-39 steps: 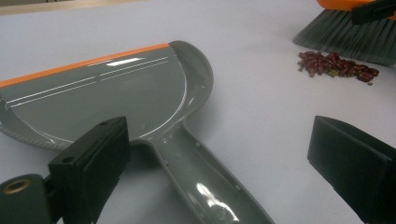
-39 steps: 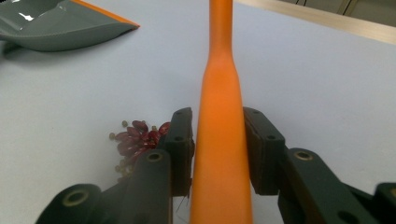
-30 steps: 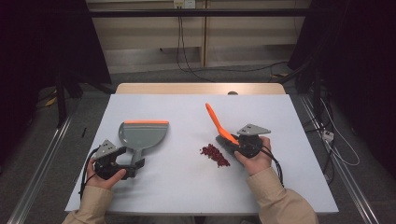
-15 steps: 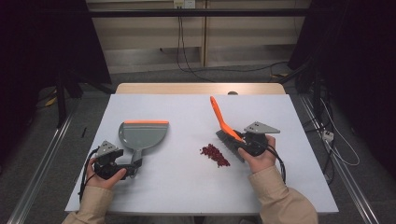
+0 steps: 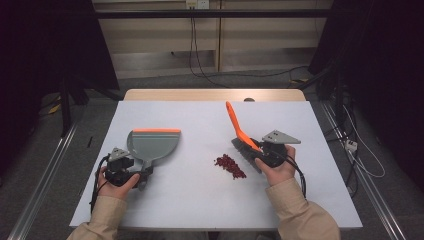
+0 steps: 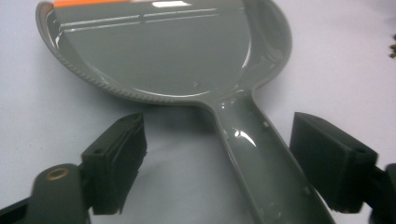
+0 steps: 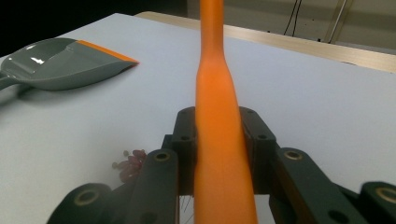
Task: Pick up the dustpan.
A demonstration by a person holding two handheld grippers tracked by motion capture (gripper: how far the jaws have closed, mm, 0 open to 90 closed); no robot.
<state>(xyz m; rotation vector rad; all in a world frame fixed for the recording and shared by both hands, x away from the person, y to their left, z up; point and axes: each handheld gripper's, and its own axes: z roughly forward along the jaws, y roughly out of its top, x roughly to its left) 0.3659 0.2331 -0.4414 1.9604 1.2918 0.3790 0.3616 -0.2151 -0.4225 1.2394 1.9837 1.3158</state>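
Grey dustpan handle [image 6: 261, 154] lies between closing, untouching jaws.

- A grey dustpan [image 6: 159, 51] lies flat on the pale surface [image 6: 336, 60], its orange front lip [image 6: 88, 3] at the top edge of the left gripper view.
- The dustpan's grey handle [image 6: 261, 158] runs down and to the right, between the two black jaws of the left hand-held gripper [image 6: 233, 163].
- The jaws have just been closing; both pads stand clear of the handle, the right one nearer it.
- A few dark bits [image 6: 393, 46] sit at the right edge.
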